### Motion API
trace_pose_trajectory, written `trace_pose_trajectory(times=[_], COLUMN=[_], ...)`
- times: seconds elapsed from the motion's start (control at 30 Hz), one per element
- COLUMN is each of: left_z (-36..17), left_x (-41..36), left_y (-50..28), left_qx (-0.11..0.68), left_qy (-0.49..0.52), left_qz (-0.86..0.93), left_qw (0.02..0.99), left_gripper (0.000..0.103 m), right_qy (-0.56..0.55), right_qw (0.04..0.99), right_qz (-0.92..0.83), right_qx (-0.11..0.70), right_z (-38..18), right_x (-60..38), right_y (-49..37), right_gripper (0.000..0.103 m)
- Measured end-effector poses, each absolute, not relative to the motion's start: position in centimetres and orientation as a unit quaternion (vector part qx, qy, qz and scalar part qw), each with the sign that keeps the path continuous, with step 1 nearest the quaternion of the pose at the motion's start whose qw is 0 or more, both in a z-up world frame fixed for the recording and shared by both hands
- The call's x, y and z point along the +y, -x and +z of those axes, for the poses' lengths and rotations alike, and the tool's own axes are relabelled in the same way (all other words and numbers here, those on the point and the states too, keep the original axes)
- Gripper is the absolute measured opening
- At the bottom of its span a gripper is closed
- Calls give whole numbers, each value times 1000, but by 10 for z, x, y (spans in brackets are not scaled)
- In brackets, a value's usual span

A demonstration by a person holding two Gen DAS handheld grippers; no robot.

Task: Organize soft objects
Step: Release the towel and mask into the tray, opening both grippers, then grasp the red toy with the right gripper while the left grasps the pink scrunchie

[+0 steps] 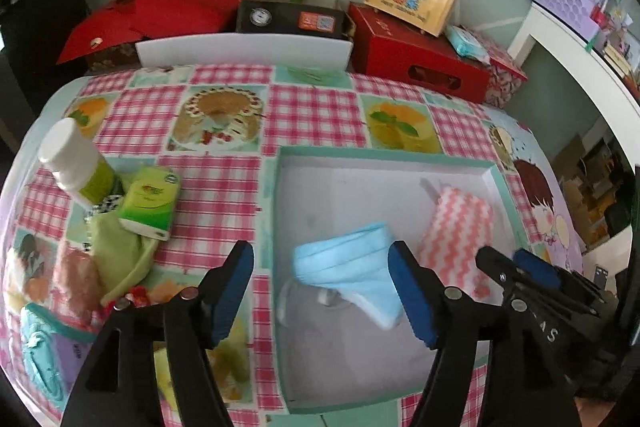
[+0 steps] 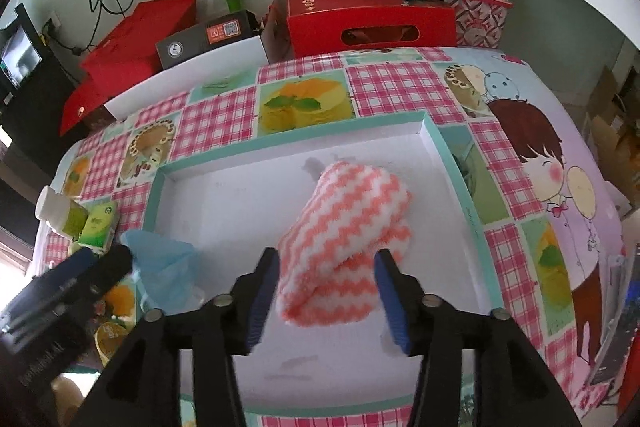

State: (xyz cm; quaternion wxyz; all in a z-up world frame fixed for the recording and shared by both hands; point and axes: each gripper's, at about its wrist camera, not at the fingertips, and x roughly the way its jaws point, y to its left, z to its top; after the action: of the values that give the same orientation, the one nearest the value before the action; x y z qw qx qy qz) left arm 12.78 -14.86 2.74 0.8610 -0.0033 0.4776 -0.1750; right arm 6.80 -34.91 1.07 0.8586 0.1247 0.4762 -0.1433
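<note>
A shallow white box with a teal rim (image 1: 384, 153) (image 2: 288, 143) lies on the checked tablecloth. Inside it a light blue folded cloth (image 1: 352, 259) rests between the fingers of my left gripper (image 1: 322, 255), which stands open with the pads apart from the cloth. A pink-and-white zigzag towel (image 2: 344, 239) (image 1: 456, 231) lies in the box between the fingers of my right gripper (image 2: 326, 259), also open, its pads just off the towel. Each gripper shows at the edge of the other's view: the right gripper (image 1: 520, 267) and the left gripper (image 2: 92, 263) beside the blue cloth (image 2: 168, 263).
Left of the box lie a green tissue pack (image 1: 150, 203), a white bottle with a green label (image 1: 74, 159) and a green cloth (image 1: 120, 251). Red boxes (image 1: 416, 55) and a yellow carry case (image 1: 412, 1) stand behind the table. A white shelf (image 1: 580, 59) runs at the right.
</note>
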Motion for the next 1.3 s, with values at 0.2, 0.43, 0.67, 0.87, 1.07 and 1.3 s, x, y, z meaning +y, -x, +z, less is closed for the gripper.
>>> trace_pose_trajectory(times=[0.2, 0.43, 0.67, 0.87, 1.07, 1.3], left_z=[37, 47, 50, 53, 52, 47], left_x=[-127, -85, -35, 13, 62, 100], left_y=[-129, -136, -144, -145, -142, -138], left_qx=[472, 465, 457, 450, 444, 445], left_qy=[4, 34, 64, 91, 127, 152], left_qz=[-145, -107, -57, -12, 36, 58], left_qw=[870, 878, 885, 888, 886, 881], left_gripper=[87, 87, 90, 91, 91, 103], right_qy=[-103, -88, -75, -64, -60, -50], right_qw=[861, 866, 866, 864, 864, 862], right_qz=[-141, -109, -88, -63, -42, -13], right_qx=[478, 480, 487, 495, 498, 504], right_z=[17, 18, 13, 7, 6, 1], right_x=[-335, -306, -279, -252, -230, -201], right_y=[-66, -72, -80, -86, -93, -103], right_gripper=[66, 72, 77, 80, 82, 82])
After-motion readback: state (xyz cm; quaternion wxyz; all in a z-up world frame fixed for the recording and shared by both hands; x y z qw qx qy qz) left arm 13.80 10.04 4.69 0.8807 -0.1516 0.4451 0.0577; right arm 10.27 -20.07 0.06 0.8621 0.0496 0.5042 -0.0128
